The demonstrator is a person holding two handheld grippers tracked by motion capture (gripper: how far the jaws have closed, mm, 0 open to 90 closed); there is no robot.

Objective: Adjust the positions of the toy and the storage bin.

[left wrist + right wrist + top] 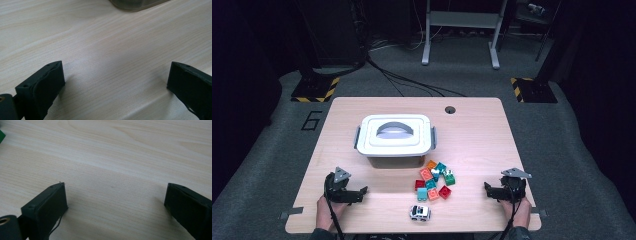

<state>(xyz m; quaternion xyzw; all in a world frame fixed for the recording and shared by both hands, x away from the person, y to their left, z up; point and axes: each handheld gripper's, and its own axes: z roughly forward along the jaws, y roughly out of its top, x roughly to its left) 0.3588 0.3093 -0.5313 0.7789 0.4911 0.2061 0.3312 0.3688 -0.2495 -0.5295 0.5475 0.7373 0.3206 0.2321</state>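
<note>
A white lidded box (395,137) with a grey handle stands in the middle of the wooden table (477,135). In front of it lies a heap of several toy bricks (434,180) in red, orange, teal and green. A small white toy car (419,213) sits near the front edge. My left gripper (363,191) rests on the table at the front left, open, with bare wood between its jaws (116,72). My right gripper (486,187) rests at the front right, open over bare wood (116,195). Both point toward the bricks.
The box's lower corner (135,3) shows at the top of the left gripper view. A green brick's edge (1,135) shows at the left of the right gripper view. A cable hole (450,109) sits at the table's far side.
</note>
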